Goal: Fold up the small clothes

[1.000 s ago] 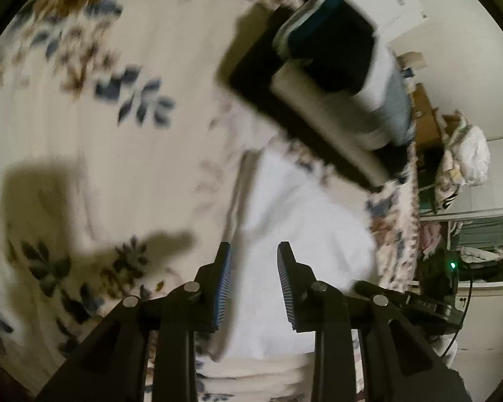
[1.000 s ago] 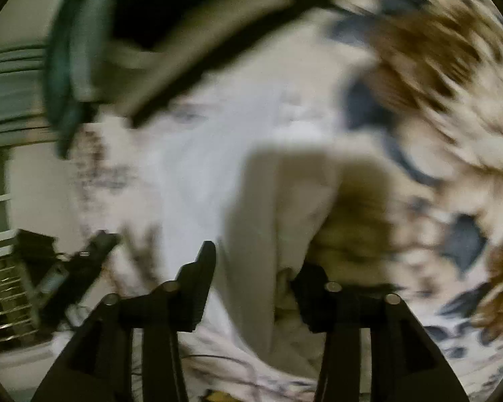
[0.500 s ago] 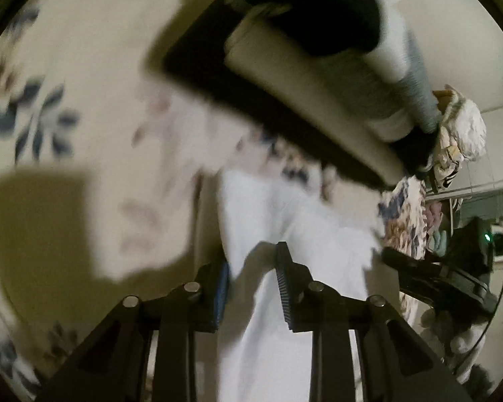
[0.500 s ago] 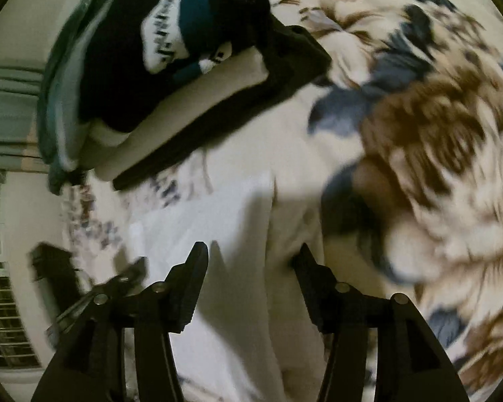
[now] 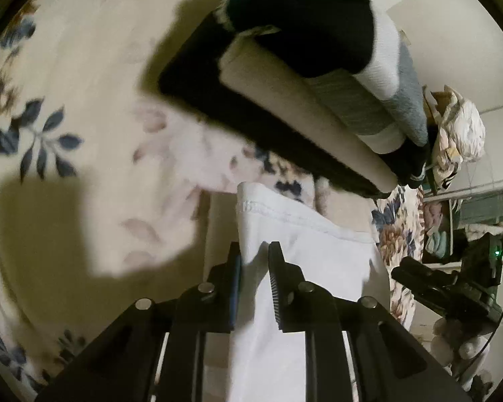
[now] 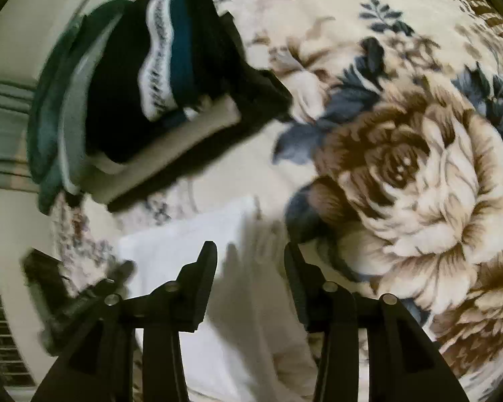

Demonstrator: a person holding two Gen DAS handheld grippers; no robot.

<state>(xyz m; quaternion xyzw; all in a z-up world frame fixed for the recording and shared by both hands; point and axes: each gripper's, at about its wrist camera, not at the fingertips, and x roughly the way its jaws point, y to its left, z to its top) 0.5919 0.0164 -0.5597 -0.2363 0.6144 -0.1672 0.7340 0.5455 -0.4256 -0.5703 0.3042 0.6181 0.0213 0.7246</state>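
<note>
A white garment (image 5: 318, 251) lies on the floral blanket (image 5: 84, 100), its hemmed edge toward the stack of folded clothes (image 5: 301, 77). My left gripper (image 5: 254, 246) has its narrow jaws around a raised fold near the garment's left corner, pads against the cloth, and they are starting to open. In the right wrist view the same white garment (image 6: 177, 244) runs under my right gripper (image 6: 249, 246). Its jaws stand wide and are closing, the cloth showing blurred in the gap, untouched by the pads. The dark folded stack (image 6: 144, 93) sits beyond it.
The stack holds black, beige, grey, white and teal pieces near the bed's edge. A big brown rose on the blanket (image 6: 402, 167) fills the right of the right wrist view. Shelves with laundry (image 5: 452, 227) and a bundle of bedding (image 5: 459, 140) stand past the bed.
My left gripper slid toward the stack and narrowed onto the white garment's edge. The right gripper lifted and tilted, so the stack and the rose pattern came into fuller view.
</note>
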